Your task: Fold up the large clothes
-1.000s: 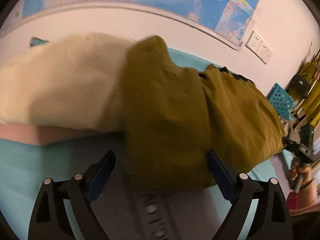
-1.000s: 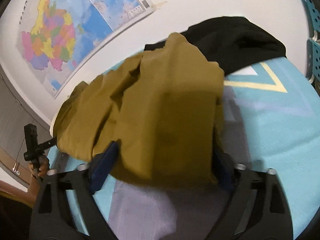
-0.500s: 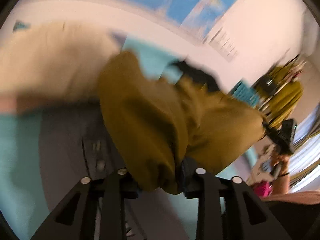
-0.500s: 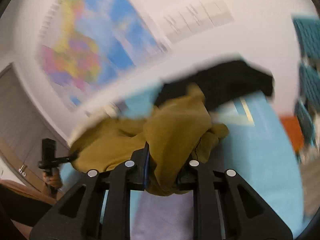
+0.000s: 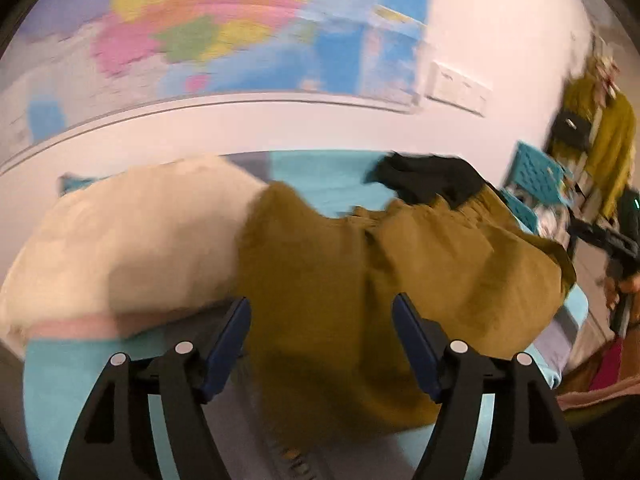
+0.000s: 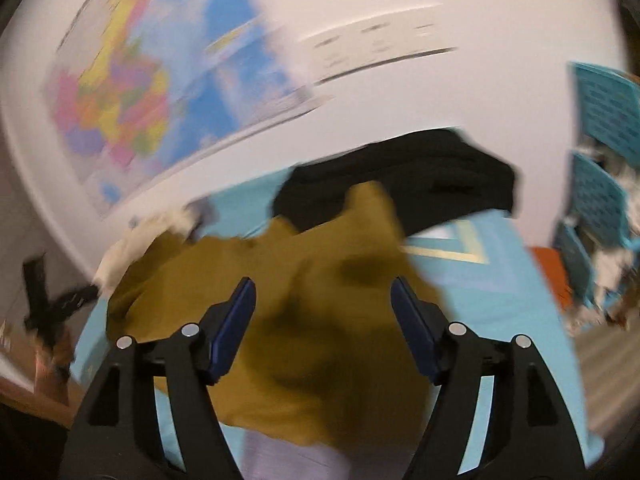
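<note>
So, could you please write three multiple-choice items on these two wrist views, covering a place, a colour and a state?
1. What lies directly beyond the olive garment, toward the wall?
A. a black garment
B. a red towel
C. a shoe

2. What colour is the bundle to the left of the olive garment in the left wrist view?
A. cream
B. purple
C. navy

3. How do the left gripper and right gripper stand?
A. both open
B. both clamped on cloth
C. one shut

Answers:
A, the black garment sits behind it.
A, the cream bundle.
A, both have just opened; pads clear of cloth.
</note>
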`<state>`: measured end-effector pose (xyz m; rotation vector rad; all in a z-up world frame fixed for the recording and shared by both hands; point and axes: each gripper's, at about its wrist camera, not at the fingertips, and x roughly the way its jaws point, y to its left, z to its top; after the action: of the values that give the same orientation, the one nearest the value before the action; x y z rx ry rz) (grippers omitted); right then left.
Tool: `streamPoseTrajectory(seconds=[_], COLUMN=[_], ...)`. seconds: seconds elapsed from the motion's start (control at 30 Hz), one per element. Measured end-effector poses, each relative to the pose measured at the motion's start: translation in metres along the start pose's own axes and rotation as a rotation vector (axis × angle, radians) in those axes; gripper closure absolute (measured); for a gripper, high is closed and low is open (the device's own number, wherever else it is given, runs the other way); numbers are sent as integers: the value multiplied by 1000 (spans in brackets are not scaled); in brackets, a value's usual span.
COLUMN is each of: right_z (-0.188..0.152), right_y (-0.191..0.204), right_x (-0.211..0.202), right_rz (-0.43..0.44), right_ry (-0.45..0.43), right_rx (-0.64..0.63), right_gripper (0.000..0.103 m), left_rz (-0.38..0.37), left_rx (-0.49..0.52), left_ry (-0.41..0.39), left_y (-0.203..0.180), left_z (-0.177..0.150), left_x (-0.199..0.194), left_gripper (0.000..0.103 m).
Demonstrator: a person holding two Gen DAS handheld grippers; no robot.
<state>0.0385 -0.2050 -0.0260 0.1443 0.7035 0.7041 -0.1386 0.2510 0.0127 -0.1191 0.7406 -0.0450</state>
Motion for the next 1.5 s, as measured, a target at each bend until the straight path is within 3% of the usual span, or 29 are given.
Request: streamPoseTrajectory(seconds=[0.1,0.2,0.3,0.33,0.37,0.4,0.5,0.57,0.63,0.67,0.77,0.83,0.9,0.93,0.97,1.07,1.2,1.3,1.4,1.5], right_z=[1,3,-2,-4,-2,-2,11,22,24,22,4,-2,-3,-2,0,4,3,-7,-22,-27], right_y=[33,51,55,56,57,60,69,73,74,73,59,52,50,50,52,54,71,87,91,81], right_x=[47,96,128,131,132,128,107,86,85,93,142,151,148,143,135,112,85,95,123,142], right_rz=[22,15,-21,-32,-43,-46,-60,-55,-57,-69,-108,-104,-103,-109,-106,-88,20,105,76,87], right_ry=[105,210,287,286,274,258,134,8,-25,2,201,234,227,213,192,128,75,124,204,222], right_rx=[-84,-112,-137,-153,-163,-174,-201,-187,-200,-208,-193,-158,-148,-147,-147,-134,-155,-187,-217,-150], right_gripper=[35,41,71,91,100,101,101,102,101,101,98,95,90,81,72,63,62,62,62,63], left_rz=[-10,4,45,50,47,48,31,73,55,36,45,24,2,-14,-24,-13,27,62,105,121], left_rx=[90,113,113,118,101,82,24,12,-17,-26,10,30,45,45,46,67,80,95,99,94], left_ry=[55,151,211,219,220,218,146,59,35,47,82,95,83,81,80,72,78,92,112,121], left_y=[-33,-49,-50,-50,-48,-45,-37,-34,-32,-30,-32,-35,-38,-39,-41,-47,-54,-60,-62,-59], left_z=[11,14,15,16,20,24,42,52,58,58,50,41,33,30,28,22,17,14,11,9], left_x=[41,83,113,116,119,119,111,96,92,94,104,105,102,101,100,97,101,109,118,123], left_gripper=[35,48,67,73,82,96,102,102,102,101,100,89,70,62,61,60,57,56,55,54])
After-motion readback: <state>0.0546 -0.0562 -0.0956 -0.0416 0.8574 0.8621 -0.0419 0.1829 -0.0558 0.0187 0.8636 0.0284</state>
